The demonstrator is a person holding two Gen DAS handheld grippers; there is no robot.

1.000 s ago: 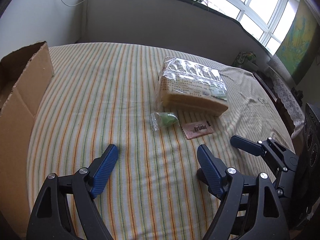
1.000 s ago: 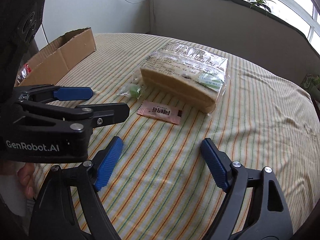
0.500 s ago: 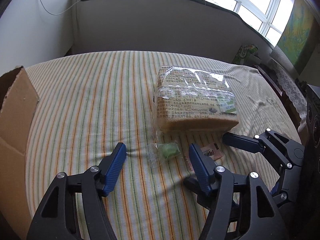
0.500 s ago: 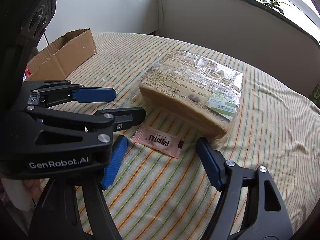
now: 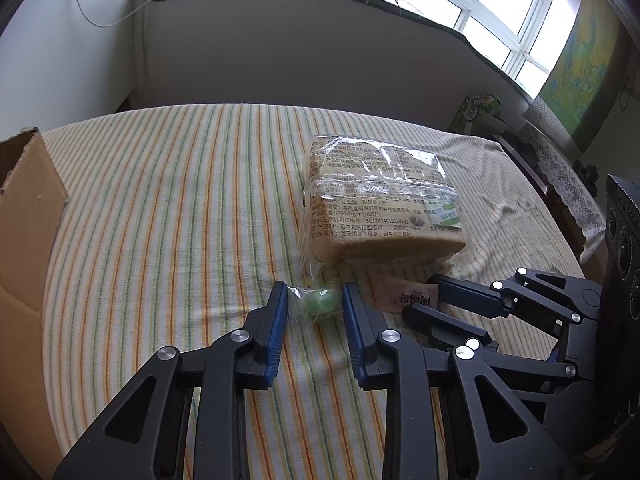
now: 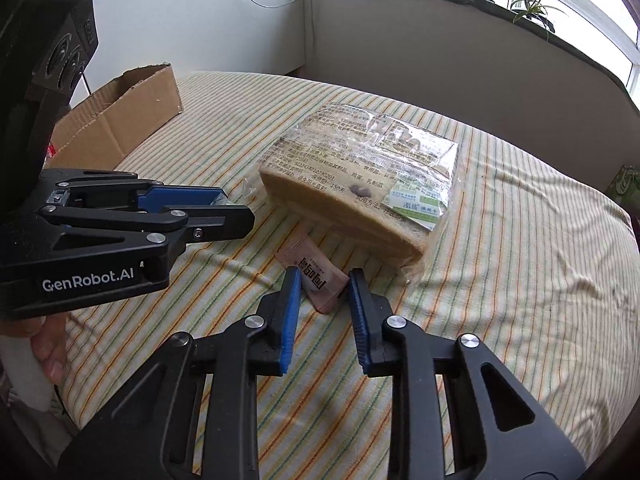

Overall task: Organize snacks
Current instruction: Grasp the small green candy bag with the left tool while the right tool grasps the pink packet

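Note:
My left gripper (image 5: 314, 304) has its blue fingers narrowed around a small green candy in clear wrap (image 5: 320, 305) lying on the striped cloth. My right gripper (image 6: 324, 286) has its fingers narrowed around a pink sachet (image 6: 316, 274), which still rests on the cloth; the sachet also shows in the left wrist view (image 5: 404, 298). A large bagged loaf of sliced bread (image 5: 380, 204) lies just beyond both, also in the right wrist view (image 6: 360, 184). The left gripper shows in the right wrist view (image 6: 224, 210).
An open cardboard box (image 5: 28, 208) stands at the table's left edge, also in the right wrist view (image 6: 116, 120). The striped tablecloth (image 5: 180, 184) covers the table. A low wall and window sill with plants lie behind.
Both grippers moved forward and down to the table. The left fingers closed in around the green candy and the right fingers closed in around the pink sachet.

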